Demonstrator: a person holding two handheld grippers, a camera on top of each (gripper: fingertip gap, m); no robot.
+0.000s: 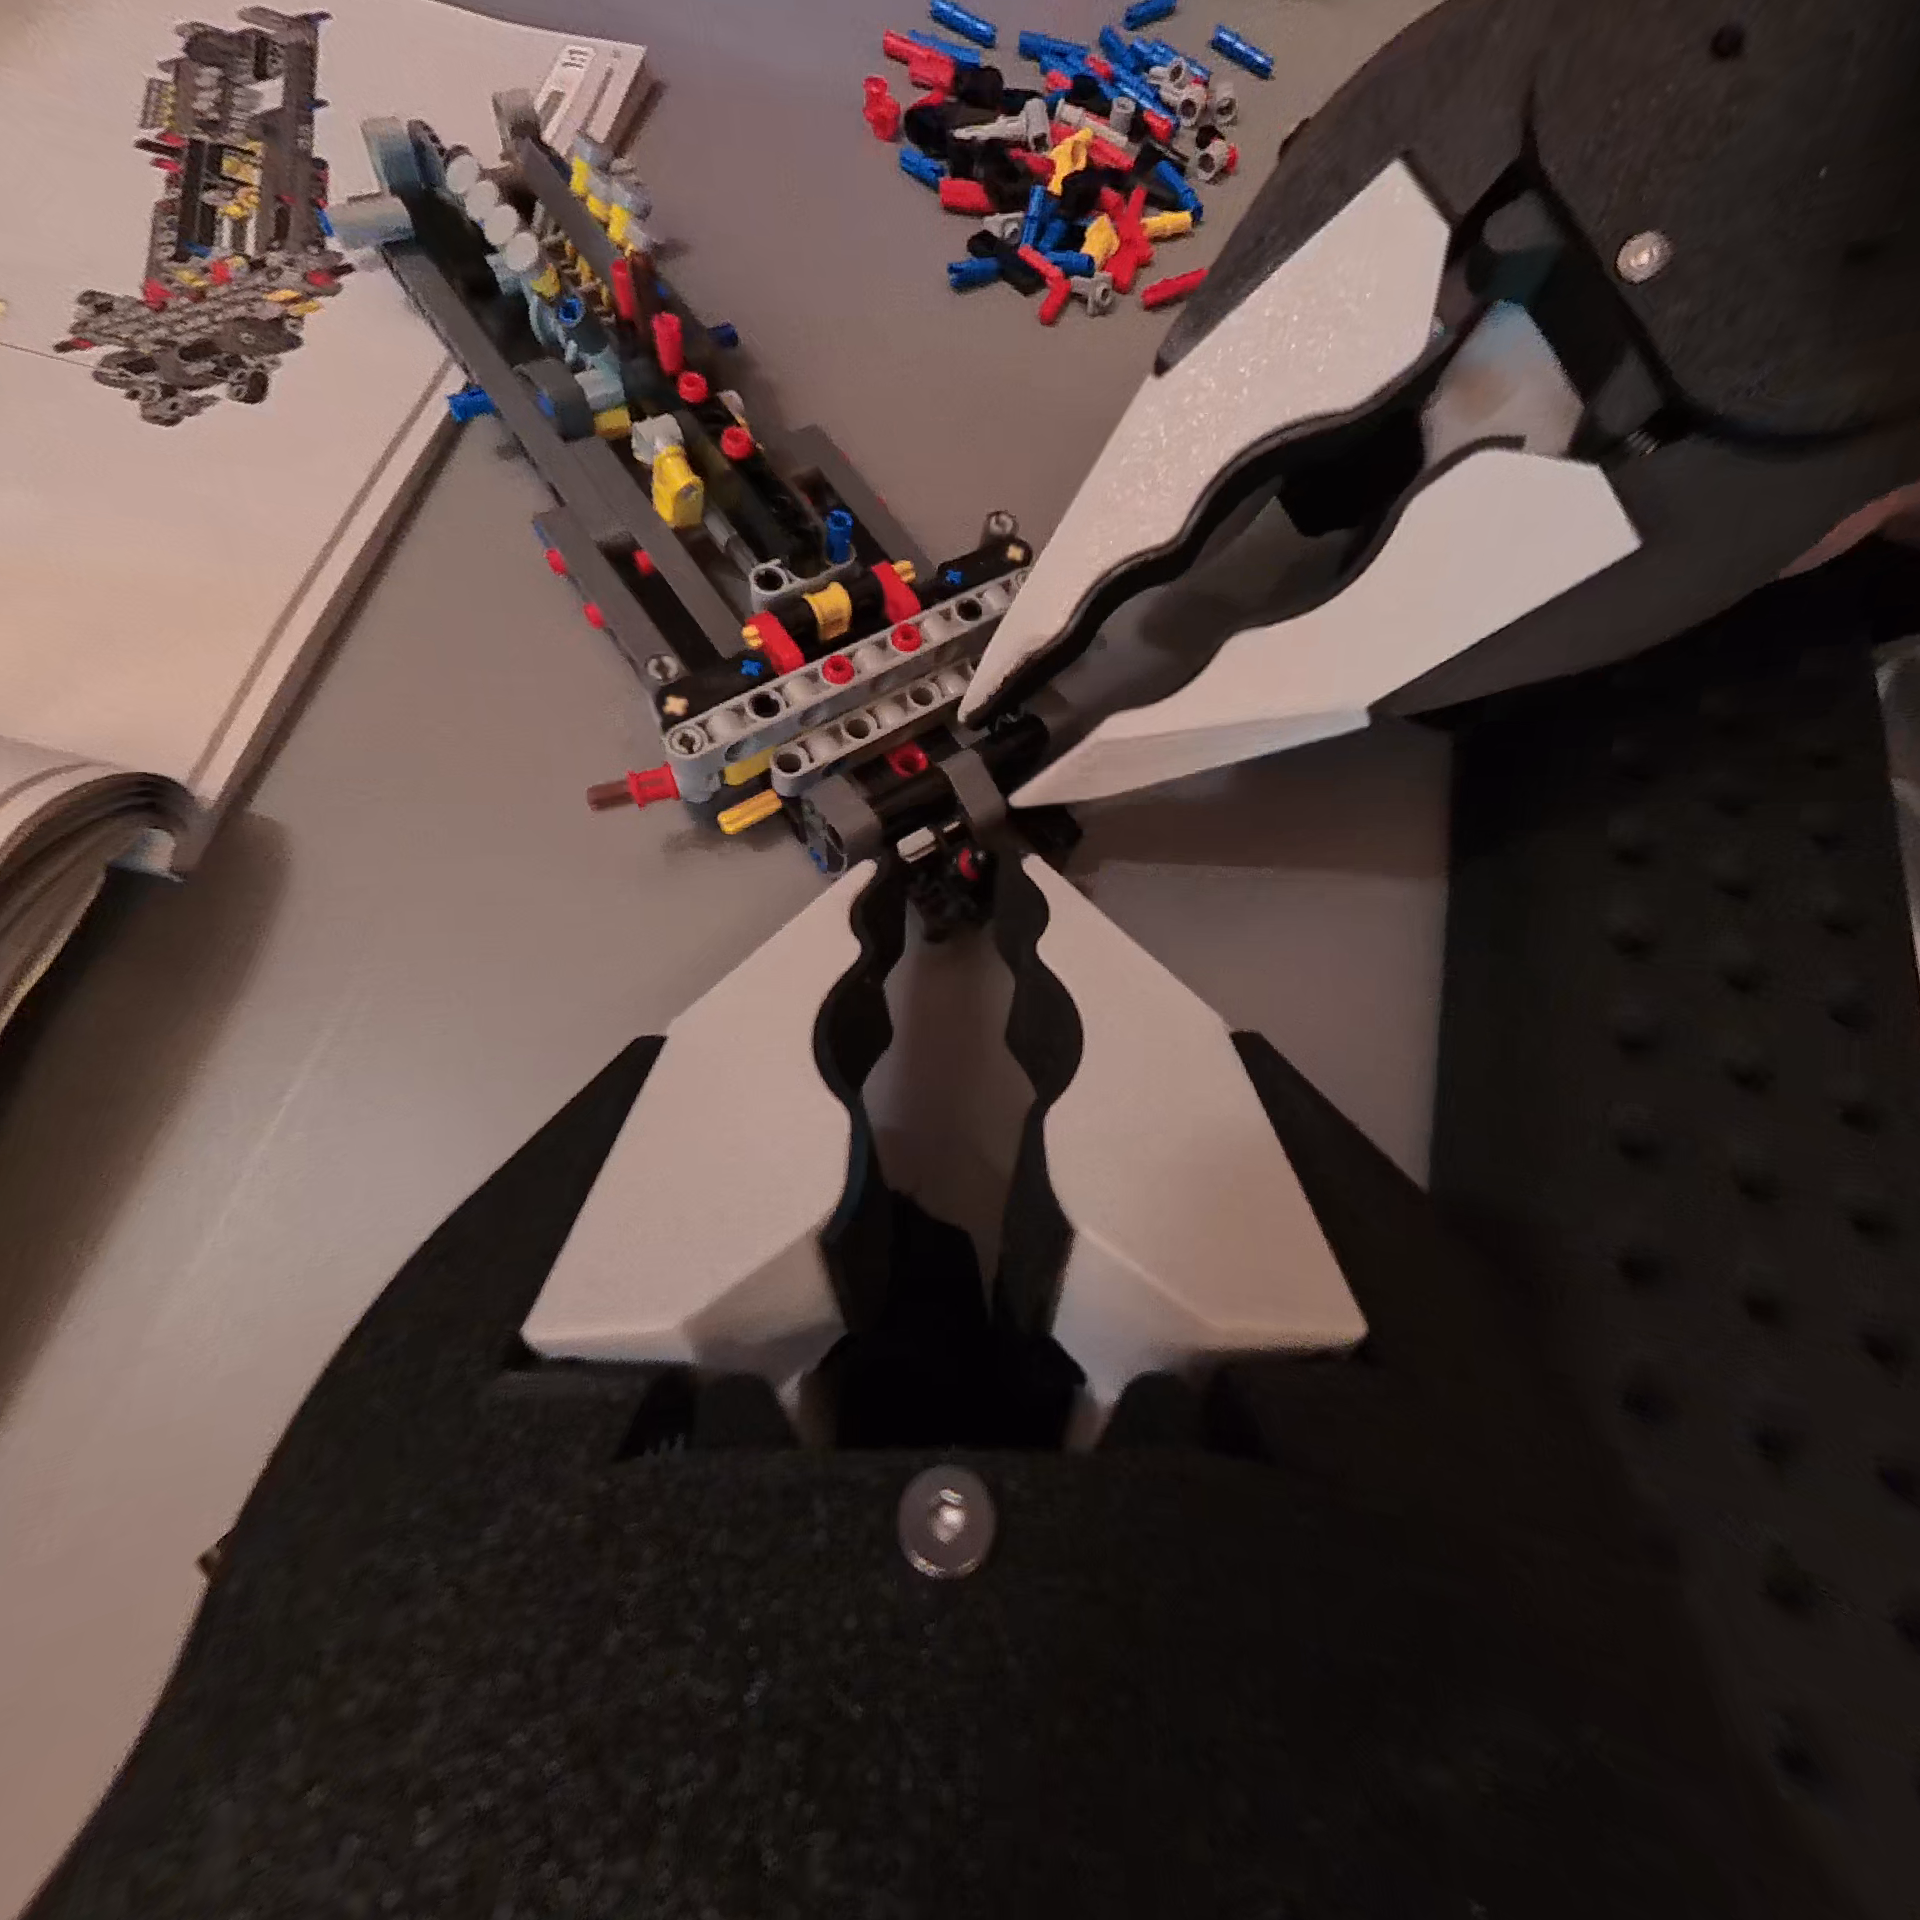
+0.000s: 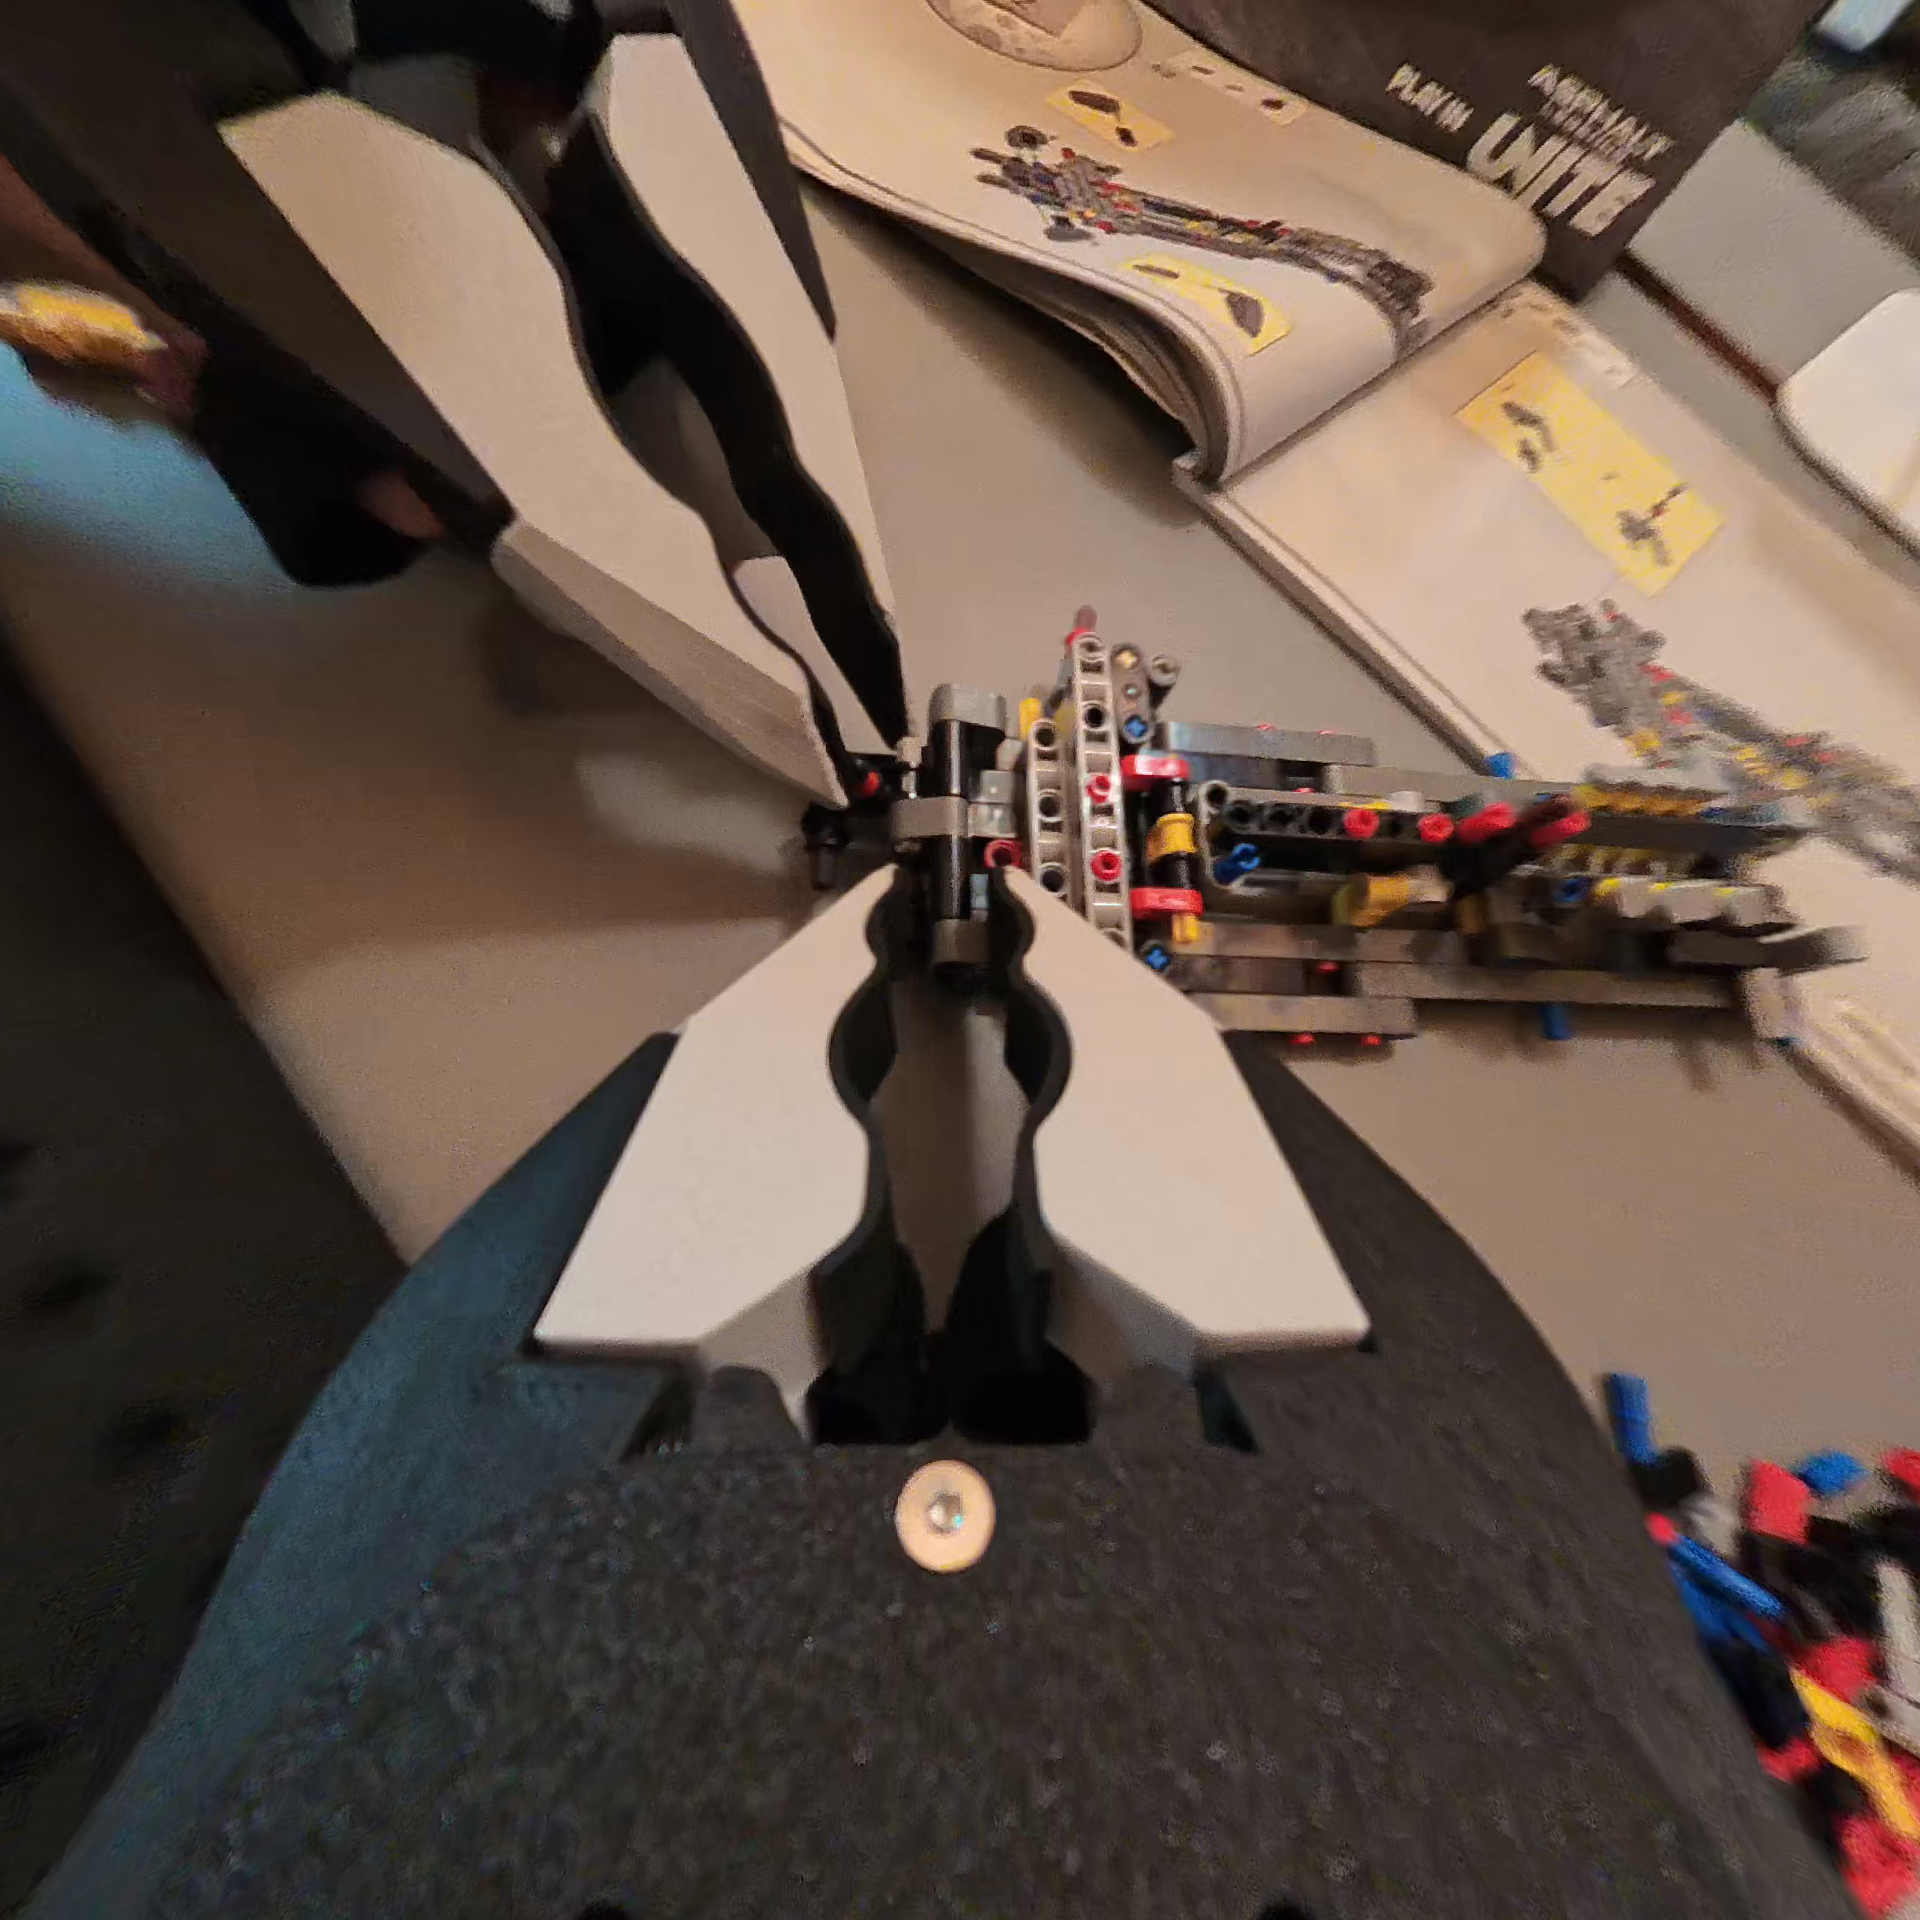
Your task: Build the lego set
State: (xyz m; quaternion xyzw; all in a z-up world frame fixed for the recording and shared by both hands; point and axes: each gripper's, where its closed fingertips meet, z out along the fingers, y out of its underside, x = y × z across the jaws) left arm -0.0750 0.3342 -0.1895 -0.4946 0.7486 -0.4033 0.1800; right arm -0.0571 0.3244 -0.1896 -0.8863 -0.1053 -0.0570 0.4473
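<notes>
A long grey and black lego model [image 1: 727, 499] with red, yellow and blue pins lies on the grey table [image 1: 436, 935]. It also shows in the right wrist view [image 2: 1299, 831]. My left gripper [image 1: 940, 868] is shut on the small black and red part at the model's near end. It enters the right wrist view [image 2: 857, 790] from the upper left, tips nearly together. My right gripper [image 2: 948, 878] is shut on the dark grey and black frame [image 2: 951, 821] at that same end. It reaches in from the upper right in the left wrist view [image 1: 992, 758].
An open instruction book [image 1: 208, 468] lies left of the model and shows in the right wrist view [image 2: 1195, 208]. A pile of loose red, blue, black and yellow pieces [image 1: 1060, 156] lies beyond the model [image 2: 1818, 1610]. A dark box [image 2: 1558, 135] stands behind the book. My two grippers' fingertips are within a few centimetres of each other.
</notes>
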